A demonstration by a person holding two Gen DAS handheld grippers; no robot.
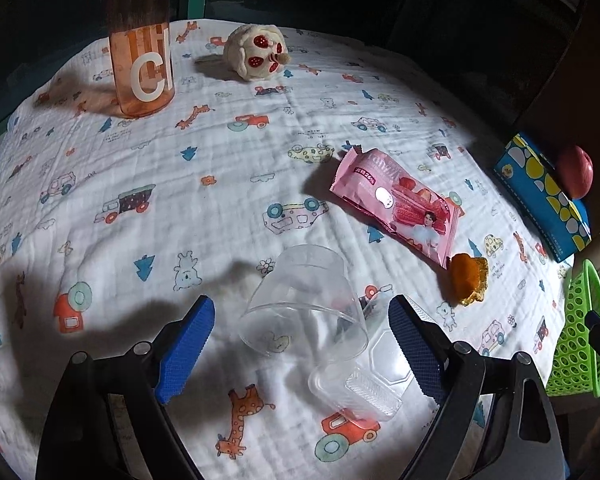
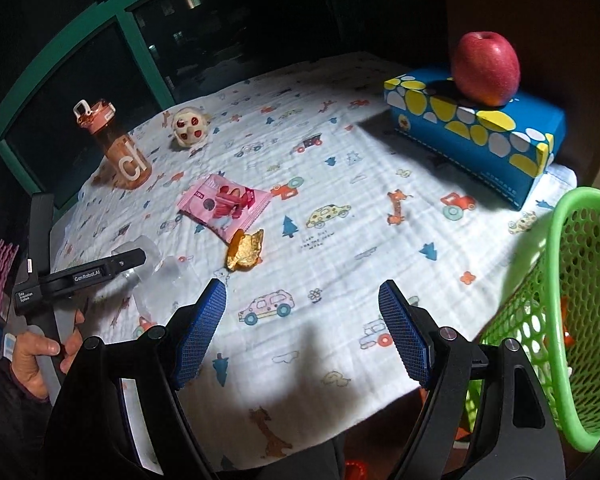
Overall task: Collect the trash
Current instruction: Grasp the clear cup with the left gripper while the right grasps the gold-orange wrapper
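left gripper (image 1: 302,344): jaws wide apart, hanging right over the clear plastic cup (image 1: 306,300), which lies on its side between the blue pads, not pinched as far as I can see
clear tray (image 1: 360,384): just below the cup, touching it, near the right pad
right gripper (image 2: 302,334): jaws apart too, only bare cloth (image 2: 340,160) between them
gold wrapper (image 2: 244,250): crumpled, just past the right gripper's left finger
pink snack pack (image 2: 224,204): flat, right behind the gold wrapper
green basket (image 2: 572,300): at the cloth's right edge, beside the right gripper
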